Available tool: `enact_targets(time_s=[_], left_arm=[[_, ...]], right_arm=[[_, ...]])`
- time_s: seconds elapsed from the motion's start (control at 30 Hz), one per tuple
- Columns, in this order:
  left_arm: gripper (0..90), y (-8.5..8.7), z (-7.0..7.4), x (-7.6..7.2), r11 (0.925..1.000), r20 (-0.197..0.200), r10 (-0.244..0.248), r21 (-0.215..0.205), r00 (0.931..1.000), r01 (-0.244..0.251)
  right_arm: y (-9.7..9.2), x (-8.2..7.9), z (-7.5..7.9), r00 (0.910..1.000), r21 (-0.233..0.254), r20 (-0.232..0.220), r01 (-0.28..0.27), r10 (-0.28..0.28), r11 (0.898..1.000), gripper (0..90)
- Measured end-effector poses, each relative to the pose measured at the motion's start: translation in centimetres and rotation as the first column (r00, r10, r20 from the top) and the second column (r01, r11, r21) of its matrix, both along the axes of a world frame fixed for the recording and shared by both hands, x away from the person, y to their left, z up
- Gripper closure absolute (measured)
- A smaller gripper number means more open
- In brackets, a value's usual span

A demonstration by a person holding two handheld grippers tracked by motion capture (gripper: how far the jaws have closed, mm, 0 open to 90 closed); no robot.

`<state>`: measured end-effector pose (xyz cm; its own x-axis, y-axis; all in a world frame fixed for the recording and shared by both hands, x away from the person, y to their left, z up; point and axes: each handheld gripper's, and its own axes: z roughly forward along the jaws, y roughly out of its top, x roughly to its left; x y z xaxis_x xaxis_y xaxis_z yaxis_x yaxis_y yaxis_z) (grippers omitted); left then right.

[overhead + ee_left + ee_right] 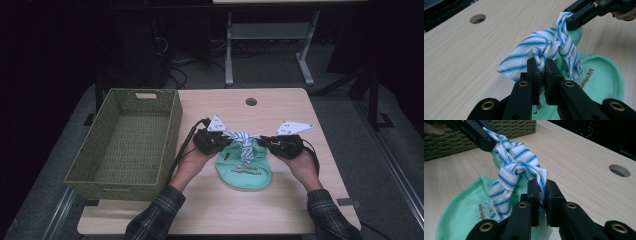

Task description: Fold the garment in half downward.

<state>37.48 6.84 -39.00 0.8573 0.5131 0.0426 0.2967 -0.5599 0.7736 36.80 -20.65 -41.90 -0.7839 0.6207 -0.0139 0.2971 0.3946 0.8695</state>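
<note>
**Striped cloth knotted over a green bib, stretched between two grippers**

Blue-and-white striped cloth (242, 140), tied in a knot at its middle, is shown held taut between the left gripper (223, 140) and the right gripper (264, 142) above the centre of the wooden table (280, 107). In the left gripper view, the black jaws are seen clamped on one end of the striped cloth (541, 47), with fabric bunched between the pads; in the right gripper view, the other end of the striped cloth (517, 165) is pinched in the same manner. Both grippers are thus clenched on the cloth, one at each end.

The opposed grip is judged to serve the knot: by pulling the two ends apart, the knot would be drawn tight, or kept in tension for handling. The cloth appears to be the strap of a mint-green bib (244, 171), whose rounded body lies flat on the table beneath and toward the person, with printed lettering facing up. The bib is partly lifted at its upper edge, where the strap joins it.

The long axis of the stretched cloth runs across the table from left to right, roughly level, with the knot near midway. The rounded end of the bib points toward the near table edge. A green woven basket (131, 140) stands at the left, apart from the bib.
</note>
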Motion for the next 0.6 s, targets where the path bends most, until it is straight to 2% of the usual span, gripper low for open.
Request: enact_targets(time_s=[0.1, 0.33, 0.4, 0.6], left_arm=[[83.6, 0.2, -0.3, -0.1, 1.0, -0.015, -0.002, -0.005, 0.9999, 0.002], [82.9, 0.7, -0.9, -0.3, 0.9993, -0.076, -0.02, -0.032, 0.9969, 0.017], [82.8, 0.8, -1.1, -0.4, 0.9992, -0.078, -0.024, -0.033, 0.9967, 0.022], [82.0, 0.8, -1.5, -1.0, 0.9987, -0.085, -0.049, -0.019, 0.9951, 0.048]], right_arm=[[0.0, -0.5, -0.3, 0.9999, 0.01, -0.016, -0.004, 0.004, 1.0, 82.4], [0.0, -1.2, -0.8, 0.9989, 0.027, -0.043, -0.014, 0.015, 1.0, 80.3], [0.0, -1.4, -1.0, 0.9981, 0.027, -0.059, -0.019, 0.02, 0.999, 79.7], [0.0, -2.3, -1.5, 0.9972, 0.011, -0.065, -0.036, 0.036, 0.999, 79.7]])
